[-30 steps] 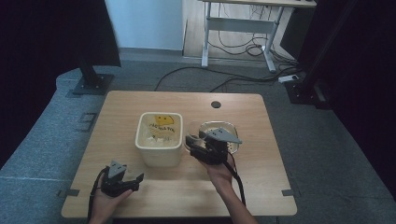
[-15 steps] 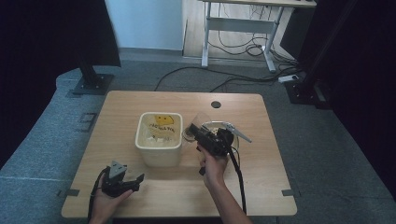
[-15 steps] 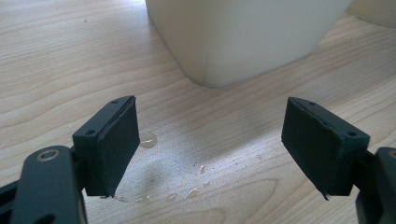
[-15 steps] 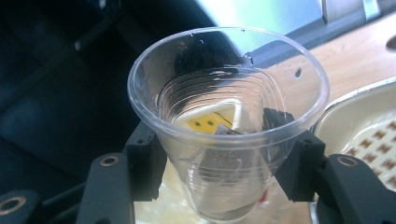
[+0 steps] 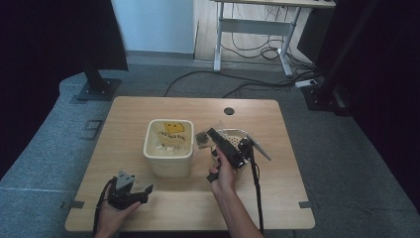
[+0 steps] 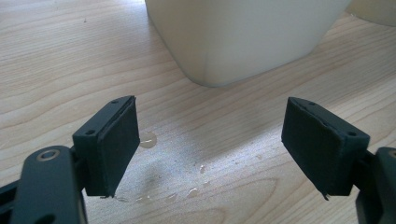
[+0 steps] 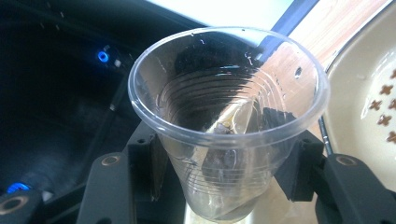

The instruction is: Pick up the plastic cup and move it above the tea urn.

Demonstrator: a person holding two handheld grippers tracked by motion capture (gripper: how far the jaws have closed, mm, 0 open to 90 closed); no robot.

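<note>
Right hand-held gripper [image 7: 224,186] pinching a clear plastic cup [image 7: 229,116], tilted just beside the cream tub [image 5: 168,146] on the bench [image 5: 277,193]. Left hand-held gripper [image 6: 210,149] spread wide, low over bench near tub, water drops [image 6: 147,139] under it.

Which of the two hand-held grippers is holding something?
The right hand-held gripper: its jaws clamp a clear plastic cup. The left hand-held gripper is open, with bare wet table between its jaws.

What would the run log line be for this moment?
right tongs: shut on clear plastic cup, lifted beside cream tub | left tongs: open, low over wet table | colander bowl: on table
</note>
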